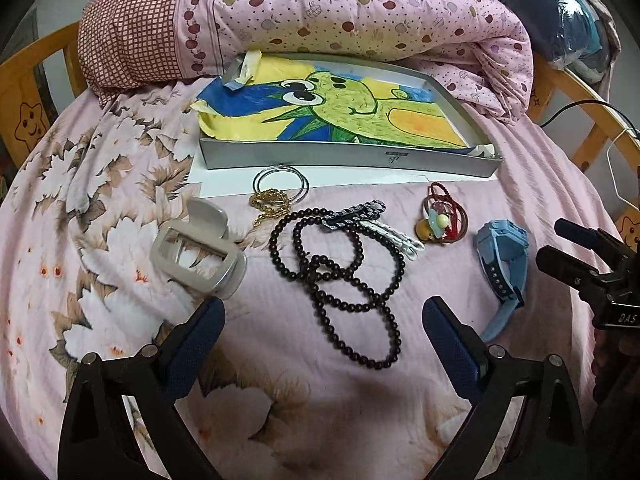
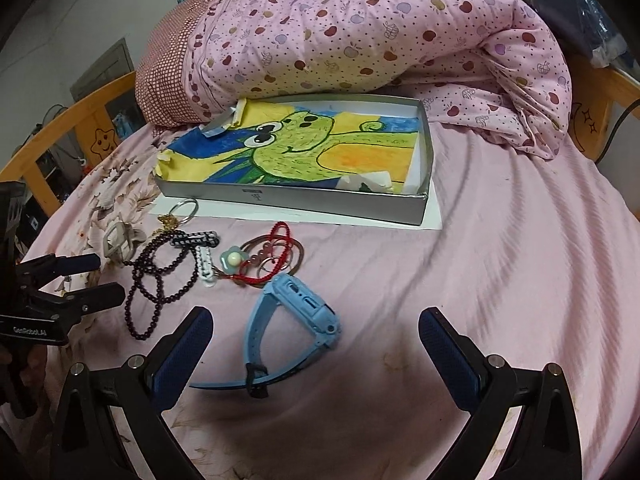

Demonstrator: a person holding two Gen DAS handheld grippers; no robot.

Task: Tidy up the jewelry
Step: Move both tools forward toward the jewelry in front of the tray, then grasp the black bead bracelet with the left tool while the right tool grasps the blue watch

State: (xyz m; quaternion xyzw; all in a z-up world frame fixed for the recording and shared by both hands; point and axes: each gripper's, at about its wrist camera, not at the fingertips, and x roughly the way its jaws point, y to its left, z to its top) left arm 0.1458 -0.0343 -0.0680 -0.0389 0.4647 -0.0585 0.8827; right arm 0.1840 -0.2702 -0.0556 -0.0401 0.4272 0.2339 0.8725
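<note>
Jewelry lies on the pink bed. A dark bead necklace (image 1: 340, 276) (image 2: 160, 280) sits just ahead of my open left gripper (image 1: 324, 320). A blue watch (image 2: 292, 320) (image 1: 502, 264) lies between the open fingers of my right gripper (image 2: 316, 328), nearer the left finger. A grey hair claw (image 1: 200, 252), silver rings (image 1: 282, 184), a gold chain (image 1: 270, 204), striped hair clips (image 1: 360, 212) and hair ties with red cord (image 1: 442, 216) (image 2: 268, 260) lie around. A grey shallow box (image 1: 340, 160) (image 2: 304, 200), lined with a frog drawing, stands behind them.
A rolled pink apple-print quilt (image 1: 340, 12) (image 2: 360, 40) lies behind the box. A wooden bed rail (image 1: 36, 80) (image 2: 80, 120) rings the mattress. The right gripper shows at the right edge of the left wrist view (image 1: 592, 264).
</note>
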